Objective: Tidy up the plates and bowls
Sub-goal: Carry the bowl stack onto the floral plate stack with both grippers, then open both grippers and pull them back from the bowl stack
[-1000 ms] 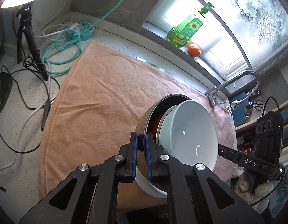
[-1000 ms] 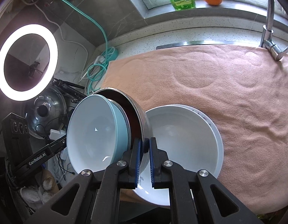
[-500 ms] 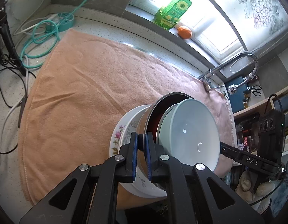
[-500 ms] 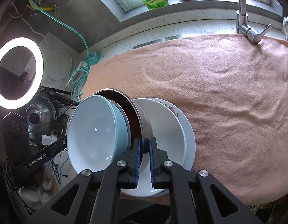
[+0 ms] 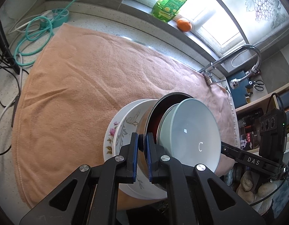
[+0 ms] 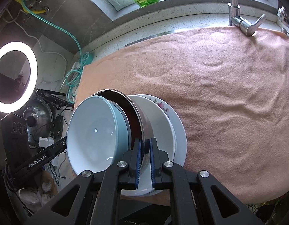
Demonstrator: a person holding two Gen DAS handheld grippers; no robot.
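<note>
The metal bowl (image 5: pixel 151 120) with the blue bowl (image 5: pixel 189 133) inside it, pinched at its rim from both sides, has come down and across the towel (image 5: pixel 84 86) and now sits over the flowered plate (image 5: pixel 111 131) stack, which has come into the left view.

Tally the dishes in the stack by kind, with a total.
Light blue bowl: 1
Metal bowl: 1
White dish: 1
Floral plate: 1
Total: 4
</note>
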